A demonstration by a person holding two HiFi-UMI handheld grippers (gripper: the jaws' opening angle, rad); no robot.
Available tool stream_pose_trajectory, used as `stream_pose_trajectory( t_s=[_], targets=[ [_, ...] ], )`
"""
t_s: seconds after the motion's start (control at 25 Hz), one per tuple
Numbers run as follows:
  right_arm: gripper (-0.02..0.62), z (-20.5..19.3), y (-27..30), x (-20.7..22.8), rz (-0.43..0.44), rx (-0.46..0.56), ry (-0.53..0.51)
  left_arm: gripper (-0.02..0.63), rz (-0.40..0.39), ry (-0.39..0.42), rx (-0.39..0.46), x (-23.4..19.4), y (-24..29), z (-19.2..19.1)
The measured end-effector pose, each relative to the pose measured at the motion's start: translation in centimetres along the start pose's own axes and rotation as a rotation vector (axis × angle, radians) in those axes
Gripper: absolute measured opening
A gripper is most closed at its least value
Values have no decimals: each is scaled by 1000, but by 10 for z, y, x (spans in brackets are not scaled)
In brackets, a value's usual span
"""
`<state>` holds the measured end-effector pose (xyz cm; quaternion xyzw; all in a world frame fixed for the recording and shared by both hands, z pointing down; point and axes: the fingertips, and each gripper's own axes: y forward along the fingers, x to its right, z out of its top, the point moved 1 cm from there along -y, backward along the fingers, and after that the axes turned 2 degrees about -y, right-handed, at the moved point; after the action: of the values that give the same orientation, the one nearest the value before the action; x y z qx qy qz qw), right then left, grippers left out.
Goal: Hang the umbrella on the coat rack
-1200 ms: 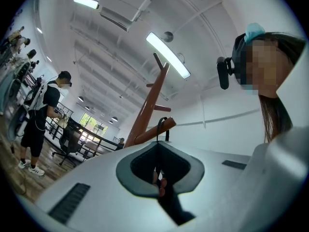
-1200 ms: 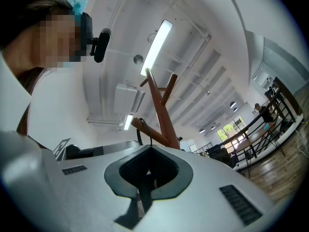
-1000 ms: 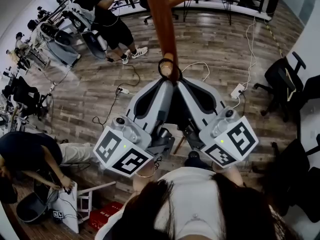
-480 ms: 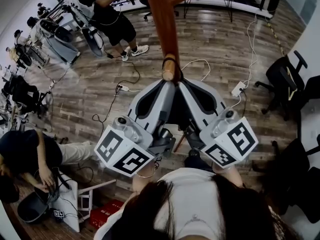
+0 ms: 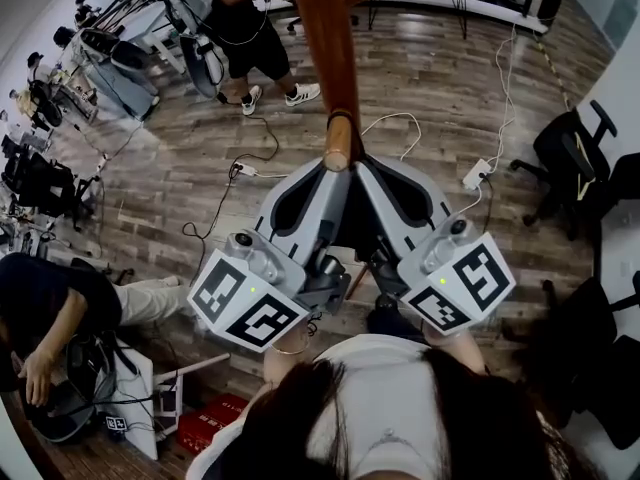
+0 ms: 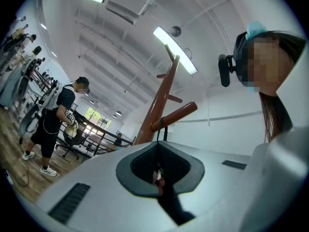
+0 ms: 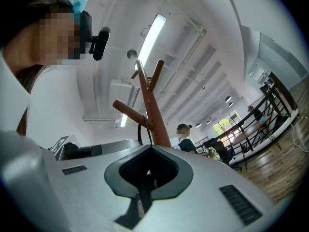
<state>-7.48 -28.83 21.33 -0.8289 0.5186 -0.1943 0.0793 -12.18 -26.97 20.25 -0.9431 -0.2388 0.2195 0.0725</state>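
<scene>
The strap loop (image 5: 340, 118) now sits a little farther up the peg (image 5: 338, 150) of the coat rack (image 5: 325, 38) than a second ago, clear of the peg's tip. Left gripper (image 5: 322, 178) and right gripper (image 5: 365, 173) are raised side by side, tips meeting just under that peg. Each one's jaws are closed on the dark umbrella (image 5: 340, 223), which sits between them with its loop over the peg.

Cables (image 5: 392, 118) and a power strip (image 5: 474, 180) lie on the wooden floor (image 5: 450, 78).
</scene>
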Motion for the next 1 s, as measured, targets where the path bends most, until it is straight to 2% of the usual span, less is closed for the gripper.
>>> stream_pose_trajectory(
  t_s=[1.0],
  targets=[
    [35,-7,0,13,38,-12,24,12,23,6,-7,-5,8,-12]
  ],
)
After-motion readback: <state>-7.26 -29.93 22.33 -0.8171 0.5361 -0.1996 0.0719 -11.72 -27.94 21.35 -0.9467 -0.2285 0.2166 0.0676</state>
